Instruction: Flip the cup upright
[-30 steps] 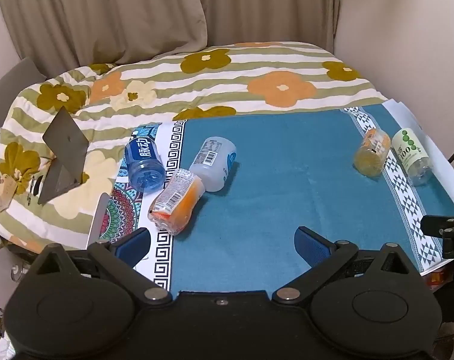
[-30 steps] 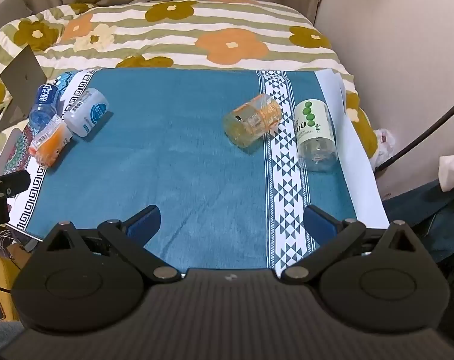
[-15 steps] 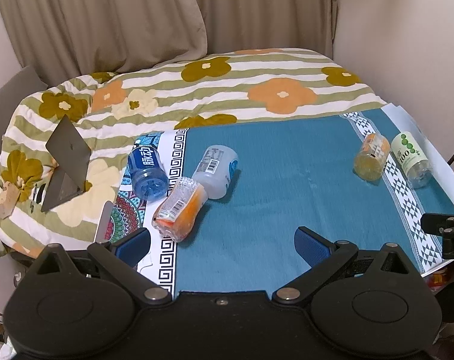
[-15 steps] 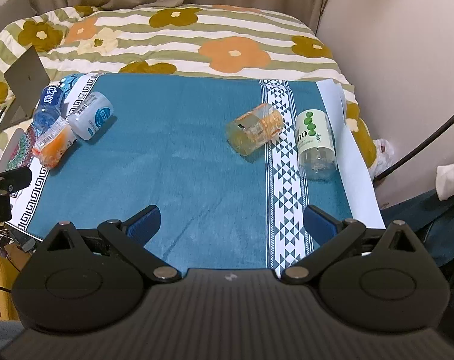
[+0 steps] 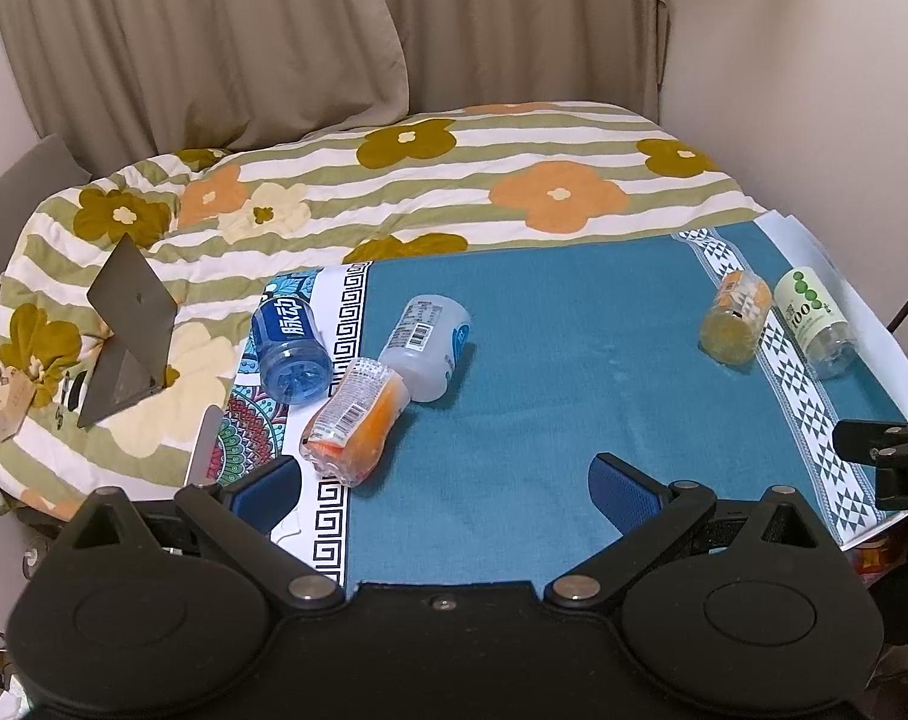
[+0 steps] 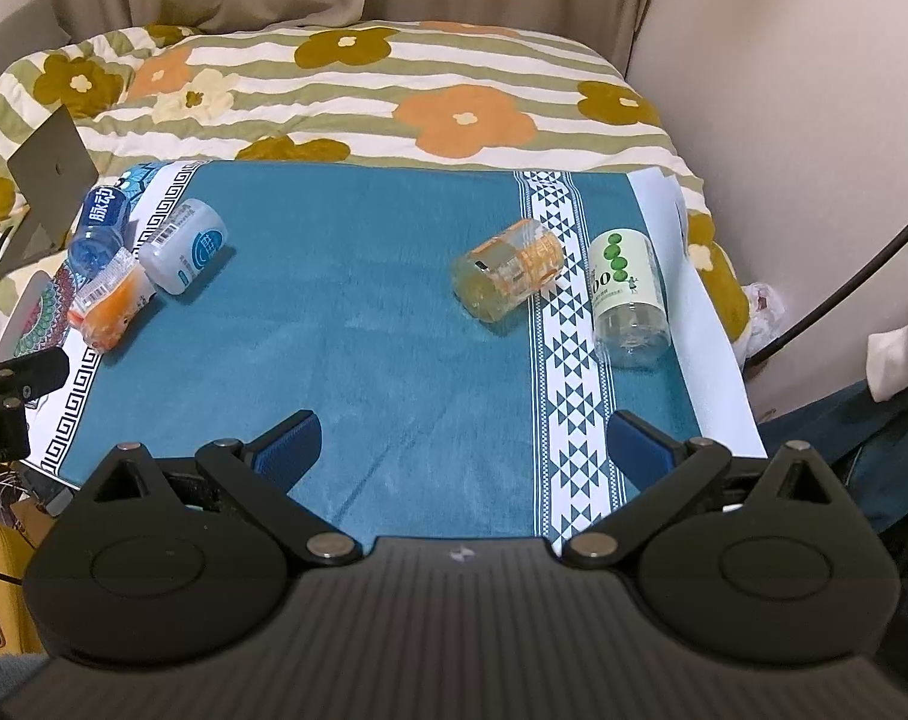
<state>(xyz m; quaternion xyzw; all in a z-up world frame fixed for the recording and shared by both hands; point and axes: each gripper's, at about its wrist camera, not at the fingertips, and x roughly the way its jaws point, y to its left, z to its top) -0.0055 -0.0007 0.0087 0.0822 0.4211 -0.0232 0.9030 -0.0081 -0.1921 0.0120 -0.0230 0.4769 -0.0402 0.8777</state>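
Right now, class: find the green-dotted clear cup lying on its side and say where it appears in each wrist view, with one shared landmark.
Left wrist view: the green-dotted cup lies far right, at the mat's edge.
Right wrist view: the same cup lies right of centre, beyond the right finger.
Shared landmark: the white triangle-patterned stripe, just left of the cup in both views, with the orange cup on its other side.

Five cut bottle cups lie on their sides on my teal cloth (image 6: 363, 300): blue cup (image 5: 288, 342), white cup (image 5: 426, 348), and orange cup (image 5: 357, 420) touching near its left edge; amber cup (image 6: 508, 270) and green-dotted cup (image 6: 628, 294) side by side near the right edge.
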